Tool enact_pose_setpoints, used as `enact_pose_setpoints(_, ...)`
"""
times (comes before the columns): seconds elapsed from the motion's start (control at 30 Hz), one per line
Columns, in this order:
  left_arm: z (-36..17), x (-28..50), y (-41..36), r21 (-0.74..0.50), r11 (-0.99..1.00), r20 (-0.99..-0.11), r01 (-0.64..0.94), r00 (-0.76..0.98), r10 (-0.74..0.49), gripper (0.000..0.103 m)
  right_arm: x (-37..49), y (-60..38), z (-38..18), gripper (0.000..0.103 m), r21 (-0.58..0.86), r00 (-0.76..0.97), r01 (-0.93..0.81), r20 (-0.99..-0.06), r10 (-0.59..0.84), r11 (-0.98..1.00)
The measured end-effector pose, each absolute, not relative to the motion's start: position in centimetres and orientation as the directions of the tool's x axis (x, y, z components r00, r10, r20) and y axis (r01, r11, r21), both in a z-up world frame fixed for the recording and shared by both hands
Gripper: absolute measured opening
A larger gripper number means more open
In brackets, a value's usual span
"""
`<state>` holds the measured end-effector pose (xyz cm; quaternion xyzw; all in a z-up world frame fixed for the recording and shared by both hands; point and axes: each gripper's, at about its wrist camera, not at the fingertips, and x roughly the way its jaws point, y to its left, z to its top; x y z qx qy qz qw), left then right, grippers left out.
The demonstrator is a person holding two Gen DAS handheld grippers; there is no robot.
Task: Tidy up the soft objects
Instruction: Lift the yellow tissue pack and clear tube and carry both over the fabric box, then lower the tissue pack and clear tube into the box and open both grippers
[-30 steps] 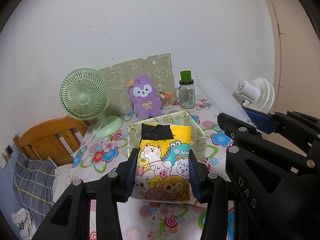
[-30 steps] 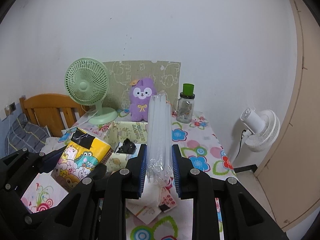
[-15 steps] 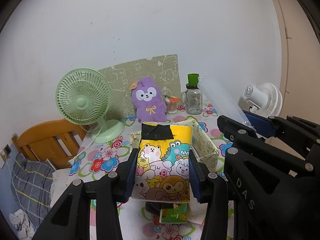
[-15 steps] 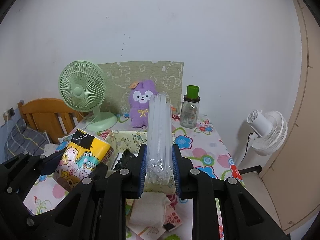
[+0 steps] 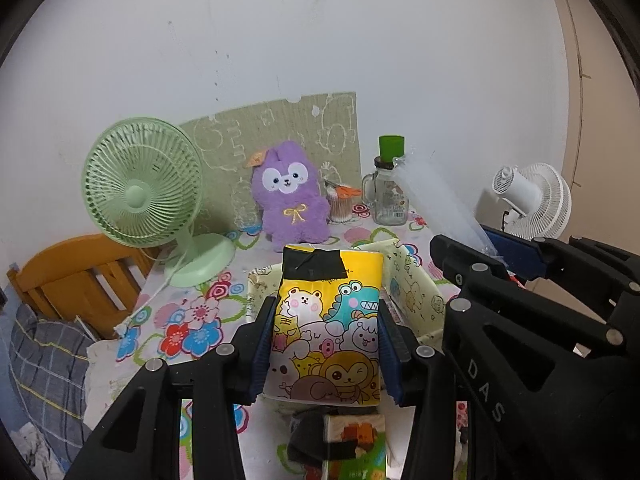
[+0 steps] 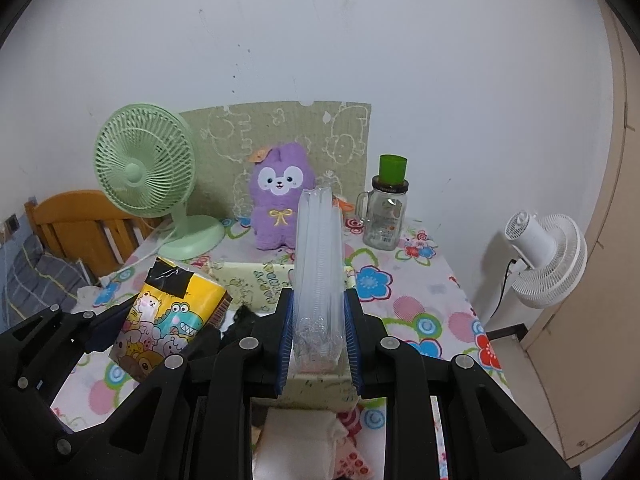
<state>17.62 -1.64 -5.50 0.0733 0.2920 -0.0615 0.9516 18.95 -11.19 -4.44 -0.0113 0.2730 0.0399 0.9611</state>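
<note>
The right gripper (image 6: 319,332) clamps a clear plastic sleeve of stacked cups (image 6: 319,264) at center frame, its tip pointing toward 12 o'clock over a pale green storage box (image 6: 256,280) on the flowered tablecloth (image 6: 416,300). At 9 o'clock, the left gripper (image 6: 132,320) holds a yellow cartoon-print tissue pack (image 6: 168,320). Behind, a purple plush toy (image 6: 280,196) sits between a green desk fan (image 6: 146,164) at 10 o'clock and a glass jar (image 6: 386,212) at 1 o'clock.

Fans and a jar on a flowered table

A green fan (image 6: 145,170) stands left, a lidded jar (image 6: 385,216) right, a green mat (image 6: 280,136) against the wall, a white fan (image 6: 544,256) beyond.
</note>
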Motion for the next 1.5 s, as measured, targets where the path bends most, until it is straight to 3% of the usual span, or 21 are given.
enact_pose_setpoints(0.43,-7.6,22.4,-1.4,0.128,0.978,-0.579,0.162,0.813,-0.059,0.048,24.5,-11.0,-7.1,0.027,0.051,0.811,-0.089,-0.576,0.102,0.995)
enact_pose_setpoints(0.63,-9.4,24.2,-1.0,0.109,0.98,-0.627,0.169,0.776,-0.064,0.053,26.2,-10.7,-8.8,0.027,0.069,0.786,-0.105,-0.606,0.125,0.992)
enact_pose_setpoints(0.73,-10.3,25.0,-1.0,0.109,0.98,-0.65,0.169,0.757,-0.058,0.063,26.9,-10.6,-9.7,0.03,0.077,0.76,-0.111,-0.635,0.134,0.991)
enact_pose_setpoints(0.8,-10.8,25.3,-1.0,0.115,0.98,-0.658,0.162,0.752,-0.047,0.079,27.4,-10.7,-10.2,0.037,0.094,0.739,-0.121,-0.656,0.153,0.988)
enact_pose_setpoints(0.87,-11.1,25.4,-1.0,0.115,0.977,-0.665,0.179,0.745,-0.059,0.091,27.5,-10.7,-10.3,0.06,0.088,0.74,-0.127,-0.655,0.153,0.988)
enact_pose_setpoints(0.97,-11.1,25.2,-1.1,0.115,0.976,-0.66,0.186,0.749,-0.065,0.098,27.0,-10.6,-10.2,0.084,0.041,0.772,-0.109,-0.626,0.111,0.993)
enact_pose_setpoints(1.1,-11.0,25.2,-1.0,0.114,0.978,-0.66,0.173,0.749,-0.056,0.103,26.6,-10.7,-9.7,0.087,0.019,0.784,-0.102,-0.614,0.092,0.995)
enact_pose_setpoints(1.5,-9.5,22.5,-0.6,0.133,0.98,-0.649,0.145,0.76,-0.025,0.103,24.4,-10.4,-8.5,0.087,0.033,0.792,-0.121,-0.6,0.116,0.992)
